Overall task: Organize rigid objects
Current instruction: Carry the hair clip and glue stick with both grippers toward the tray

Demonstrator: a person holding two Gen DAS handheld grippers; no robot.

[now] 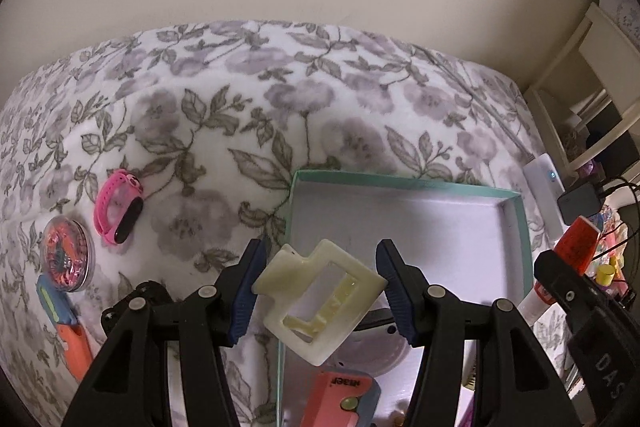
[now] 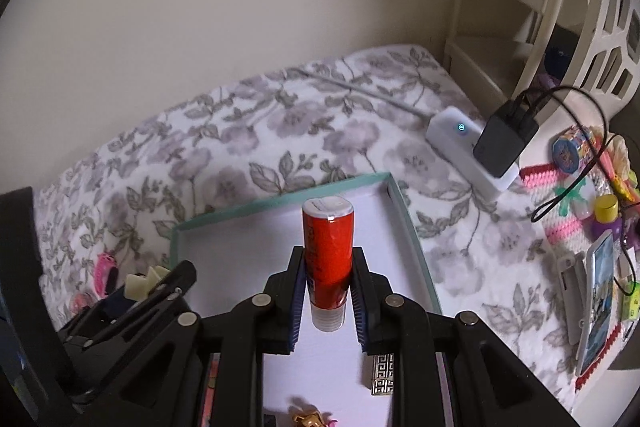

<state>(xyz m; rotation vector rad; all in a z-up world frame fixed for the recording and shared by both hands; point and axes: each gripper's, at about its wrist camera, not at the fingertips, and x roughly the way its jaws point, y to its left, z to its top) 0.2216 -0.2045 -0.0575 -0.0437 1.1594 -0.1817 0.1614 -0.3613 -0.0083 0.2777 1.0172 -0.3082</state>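
**Two light, rigid pieces held over the teal box**

A cream plastic hair claw clip (image 1: 320, 299) is pinched across its corners by the left gripper (image 1: 320, 287), above the near-left corner of the teal box (image 1: 522, 227). It is judged light, stiff and brittle at its thin frame; the flat outer edges are the safer hold. One red tube (image 2: 328, 255) is clamped at mid-body by the right gripper (image 2: 328, 303) over the box floor; it is judged smooth and apt to slip. On the floral blanket (image 1: 280, 87) are counted one pink smartband (image 1: 116, 207) and one round clear case (image 1: 66, 251).
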